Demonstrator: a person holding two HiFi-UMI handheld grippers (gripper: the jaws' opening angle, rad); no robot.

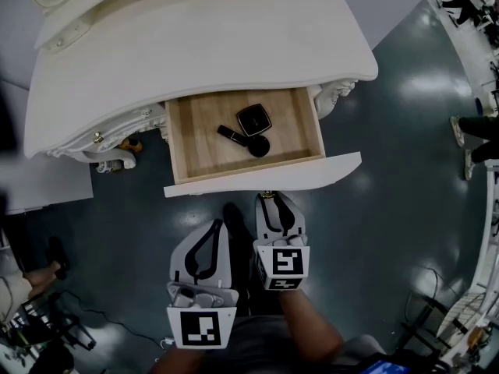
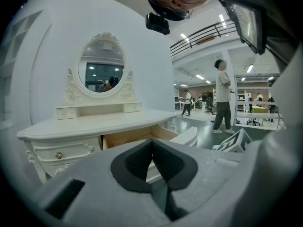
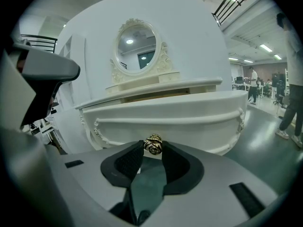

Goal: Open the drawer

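Observation:
The white dressing table's (image 1: 195, 45) middle drawer (image 1: 203, 142) stands pulled out, its wooden inside showing. Its white front (image 1: 265, 176) faces me and carries a gold rose-shaped knob (image 3: 153, 145). My right gripper (image 3: 152, 151) is shut on that knob, a dark pad on each side of it; in the head view it (image 1: 269, 201) reaches the front's underside. My left gripper (image 1: 217, 228) hangs lower left of the drawer, apart from it. Its jaws (image 2: 152, 143) meet with nothing between them.
Inside the drawer lie a black compact (image 1: 254, 119), a black tube (image 1: 231, 135) and a round black item (image 1: 258, 146). An oval mirror (image 2: 101, 70) tops the table. A second drawer with a gold knob (image 1: 97, 138) is at the left. A person (image 2: 222, 96) stands far right.

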